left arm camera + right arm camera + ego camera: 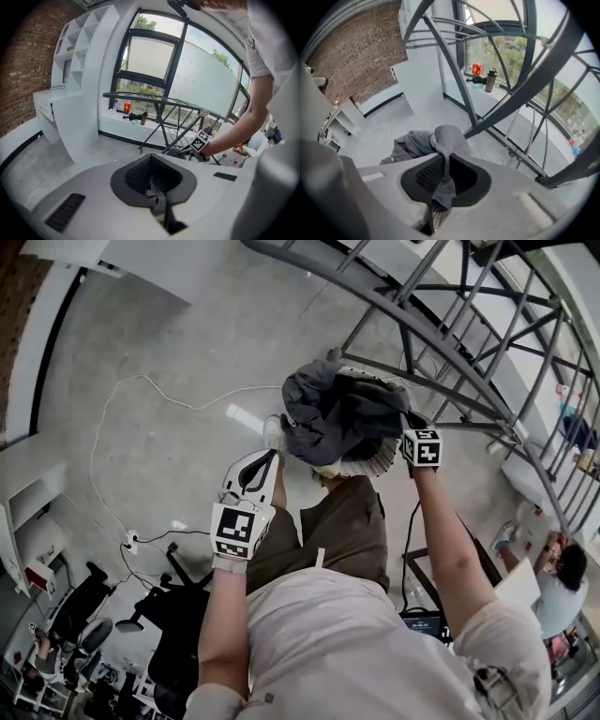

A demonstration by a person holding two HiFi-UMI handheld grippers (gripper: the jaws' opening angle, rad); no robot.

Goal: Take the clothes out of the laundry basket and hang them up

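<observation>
- Grey garment (337, 413) is hanging bunched just above the laundry basket (373, 463), which only your head view is showing.
- Your left gripper (157, 199) is pinching a small fold of it with its jaws fully closed, as its own view is showing.
- Your right gripper (443, 180) is clamping another fold, and the rest is drooping beyond the jaws, with the drying rack (454, 70) standing behind.

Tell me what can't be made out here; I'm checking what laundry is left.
- Inside of the laundry basket: head view, covered by the grey garment.
- Garment's type: bunched up in every view.
- Drying rack: head view, cut off at top and right edges.
</observation>
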